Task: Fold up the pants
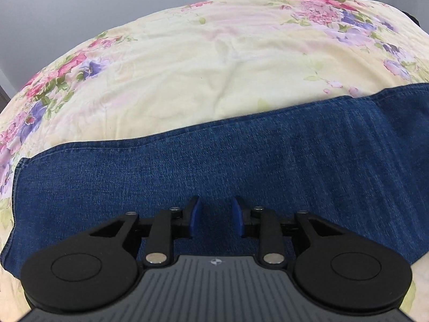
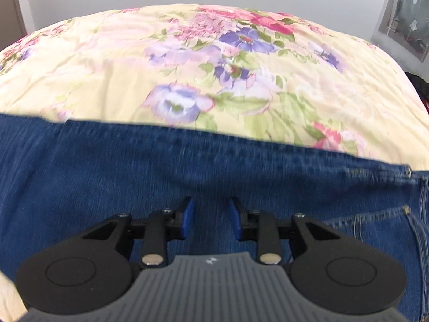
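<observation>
Blue denim pants (image 1: 241, 161) lie flat across the flowered bedspread (image 1: 187, 75), filling the lower half of both views. In the left wrist view the leg's hem end shows at the left, and my left gripper (image 1: 216, 209) hangs over the leg with a gap between its blue pads and nothing in it. In the right wrist view the pants (image 2: 134, 166) show a pocket seam and a rivet at the right. My right gripper (image 2: 210, 208) is above that denim, its pads apart with only cloth seen below them. The view is motion-blurred.
The pale yellow bedspread (image 2: 107, 67) with pink and purple flowers stretches beyond the pants to the far edge. A grey wall rises behind it. A window (image 2: 407, 16) shows at the upper right, and dark items (image 2: 421, 86) sit at the bed's right edge.
</observation>
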### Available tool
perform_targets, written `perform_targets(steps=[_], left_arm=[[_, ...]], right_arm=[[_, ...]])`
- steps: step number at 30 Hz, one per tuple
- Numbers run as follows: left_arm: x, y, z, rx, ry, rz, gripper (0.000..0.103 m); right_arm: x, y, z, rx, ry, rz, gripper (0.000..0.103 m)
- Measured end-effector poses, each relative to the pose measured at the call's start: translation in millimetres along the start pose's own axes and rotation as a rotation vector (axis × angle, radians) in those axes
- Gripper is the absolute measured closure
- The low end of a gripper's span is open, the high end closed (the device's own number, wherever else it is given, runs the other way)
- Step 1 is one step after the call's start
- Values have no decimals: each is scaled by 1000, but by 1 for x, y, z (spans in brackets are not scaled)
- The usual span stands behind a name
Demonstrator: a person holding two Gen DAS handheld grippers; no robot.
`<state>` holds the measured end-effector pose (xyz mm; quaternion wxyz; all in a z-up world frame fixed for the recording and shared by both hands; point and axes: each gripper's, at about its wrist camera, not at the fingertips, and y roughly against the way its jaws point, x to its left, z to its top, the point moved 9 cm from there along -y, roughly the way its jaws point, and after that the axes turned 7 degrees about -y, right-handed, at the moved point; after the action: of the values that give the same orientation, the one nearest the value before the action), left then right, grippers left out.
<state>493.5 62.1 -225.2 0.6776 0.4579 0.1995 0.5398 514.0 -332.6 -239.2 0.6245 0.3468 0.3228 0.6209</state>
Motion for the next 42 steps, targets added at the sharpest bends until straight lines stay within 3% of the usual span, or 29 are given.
perform_targets(steps=[10, 14, 19, 24, 33, 38, 42], left_arm=[[17, -29, 22, -38, 99, 38, 68], [25, -35, 27, -51, 151, 53, 68], [28, -19, 32, -57, 131, 97, 68], [14, 12, 34, -91, 102, 31, 68], [-55, 48, 36, -113, -3, -132, 68], [-93, 32, 35, -102, -89, -176, 68], [-102, 5, 36, -88, -65, -181, 68]], right_arm=[[-2, -39, 50, -48, -61, -66, 80], [-10, -56, 58, -27, -114, -98, 80], [-8, -38, 60, -59, -87, -89, 80], [0, 2, 45, -69, -58, -22, 80], [35, 57, -6, -28, 55, 97, 80], [57, 51, -33, 9, 122, 125, 81], [60, 22, -35, 37, 117, 116, 83]])
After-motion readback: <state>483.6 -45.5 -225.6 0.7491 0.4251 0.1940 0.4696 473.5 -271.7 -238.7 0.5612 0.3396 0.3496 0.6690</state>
